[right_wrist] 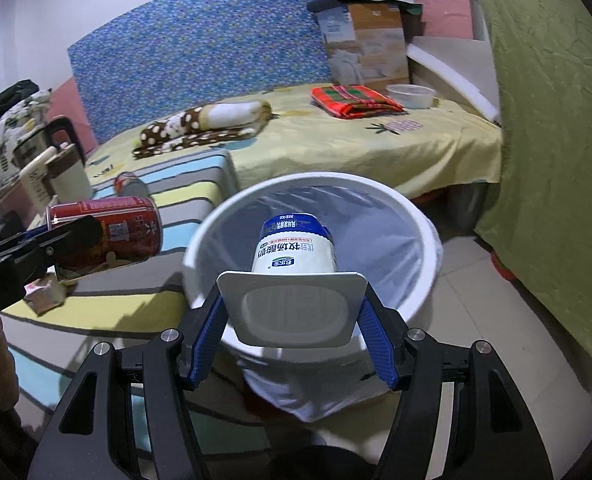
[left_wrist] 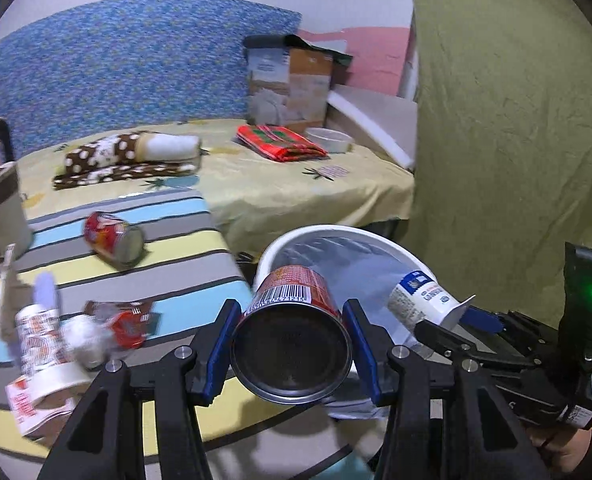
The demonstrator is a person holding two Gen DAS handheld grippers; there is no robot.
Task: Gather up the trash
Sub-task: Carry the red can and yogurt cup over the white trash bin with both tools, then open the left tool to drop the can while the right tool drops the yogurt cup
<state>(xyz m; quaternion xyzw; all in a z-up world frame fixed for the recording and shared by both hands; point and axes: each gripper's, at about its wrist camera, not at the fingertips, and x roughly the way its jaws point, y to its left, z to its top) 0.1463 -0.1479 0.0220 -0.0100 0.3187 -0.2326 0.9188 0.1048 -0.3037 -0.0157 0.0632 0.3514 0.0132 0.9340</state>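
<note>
My left gripper (left_wrist: 292,354) is clamped on a red can (left_wrist: 292,336), blue pads pressed to both its sides, open mouth facing back at the camera and barcode on top; the can is held on its side, its far end over the near rim of the white bin (left_wrist: 335,236) just ahead. My right gripper (right_wrist: 292,320) holds a white yogurt cup (right_wrist: 294,280) the same way, fingers pinching the square flange, cup lying horizontal with its blue-banded base pointing forward over the bin's clear-lined opening. From the right wrist the bin sits directly ahead and below the fingers, and the left gripper with its can shows off to the left, beside the bin's rim rather than over the middle. From the left wrist the right gripper and cup appear to the right, the cup over the bin's right side. Left of my left gripper, on the striped cloth (left_wrist: 176,256), lies a second red can (left_wrist: 114,240) on its side, well apart from the bin; nearer, to the lower left, a cluster of crumpled wrappers (left_wrist: 108,328) and paper scraps, blurred. A kettle (right_wrist: 52,152) stands far left on the same surface
</note>
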